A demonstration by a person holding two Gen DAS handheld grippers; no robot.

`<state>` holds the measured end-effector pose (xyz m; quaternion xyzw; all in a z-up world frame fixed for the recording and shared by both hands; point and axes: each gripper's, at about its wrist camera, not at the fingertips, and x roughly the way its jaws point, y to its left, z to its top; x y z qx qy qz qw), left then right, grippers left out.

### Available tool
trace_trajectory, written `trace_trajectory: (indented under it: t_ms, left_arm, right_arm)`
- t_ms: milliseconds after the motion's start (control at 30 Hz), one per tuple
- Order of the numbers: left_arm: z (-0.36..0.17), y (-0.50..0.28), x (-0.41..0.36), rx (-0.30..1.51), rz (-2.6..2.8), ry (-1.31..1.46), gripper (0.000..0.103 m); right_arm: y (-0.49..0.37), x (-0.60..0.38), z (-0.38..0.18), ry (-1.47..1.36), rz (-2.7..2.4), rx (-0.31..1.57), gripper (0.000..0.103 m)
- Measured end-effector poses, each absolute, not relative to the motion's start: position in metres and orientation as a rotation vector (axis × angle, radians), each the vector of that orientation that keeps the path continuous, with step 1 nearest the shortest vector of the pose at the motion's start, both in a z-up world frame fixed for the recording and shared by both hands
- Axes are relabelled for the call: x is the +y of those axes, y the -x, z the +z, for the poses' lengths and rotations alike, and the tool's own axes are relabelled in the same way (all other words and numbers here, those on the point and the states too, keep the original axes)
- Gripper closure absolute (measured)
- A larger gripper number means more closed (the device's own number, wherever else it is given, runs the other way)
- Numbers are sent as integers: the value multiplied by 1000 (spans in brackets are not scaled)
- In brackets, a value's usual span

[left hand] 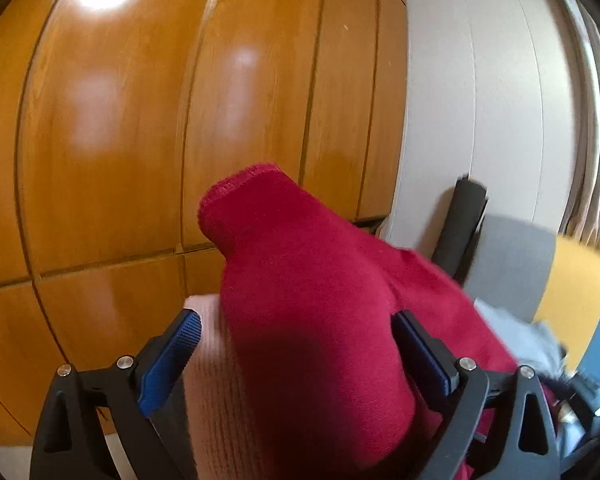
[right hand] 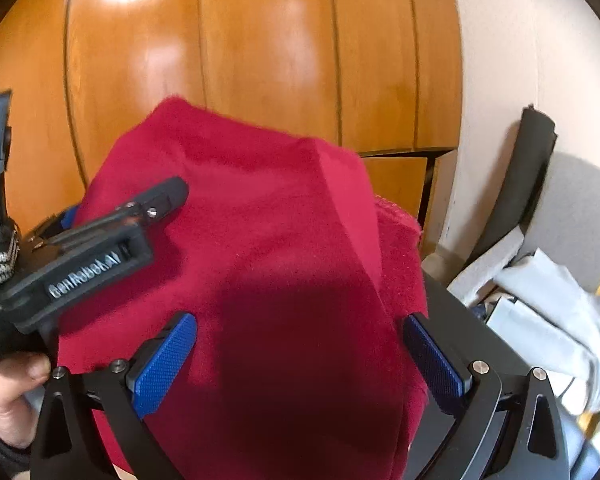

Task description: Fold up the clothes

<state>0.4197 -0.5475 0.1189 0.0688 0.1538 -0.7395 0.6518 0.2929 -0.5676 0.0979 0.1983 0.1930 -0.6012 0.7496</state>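
A red knit garment point(left hand: 312, 320) lies bunched in front of me, one cuffed sleeve end point(left hand: 236, 196) sticking up. In the left wrist view my left gripper point(left hand: 296, 356) stands open, its blue pads point(left hand: 172, 356) wide apart on either side of the red cloth without pinching it. A pale pink ribbed fabric point(left hand: 208, 380) shows under the red one. In the right wrist view the red garment point(right hand: 260, 240) fills the middle, and my right gripper point(right hand: 300, 364) is open around it. The left gripper point(right hand: 124, 206) reaches in from the left over the cloth's edge, held by a hand point(right hand: 8, 384).
Glossy wooden cabinet doors point(left hand: 140, 120) stand close behind the cloth, with a white wall point(left hand: 480, 100) to their right. A black roll point(right hand: 516, 184) leans on that wall. Light grey clothes point(right hand: 552, 312) lie piled at the right, beside grey and yellow surfaces point(left hand: 572, 280).
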Motion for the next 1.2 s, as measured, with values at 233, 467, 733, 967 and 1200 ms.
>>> trace_trajectory:
  t_ms: [233,467,733,967,1200]
  left_arm:
    - [117,-419,-516,317,-1644,-126,3]
    - [121,-427,-480,293,-1605,-8,4]
    - [114,-428,-469,290,-1569,1,3]
    - [106,-424,-474,320,-1569,8,3]
    - [95,-398,-516,262,-1566,-68,1]
  right_arm:
    - [-297,-549,101,-419,-1317,409,0]
    - [-300,-527,104,-404,-1347,368,0]
    - [-295,-514,108,-403,-1364,345,0]
    - [-296,-512,98,-410,-1352,350,0]
    - [-302,-529,90,-373,-1377,432,0]
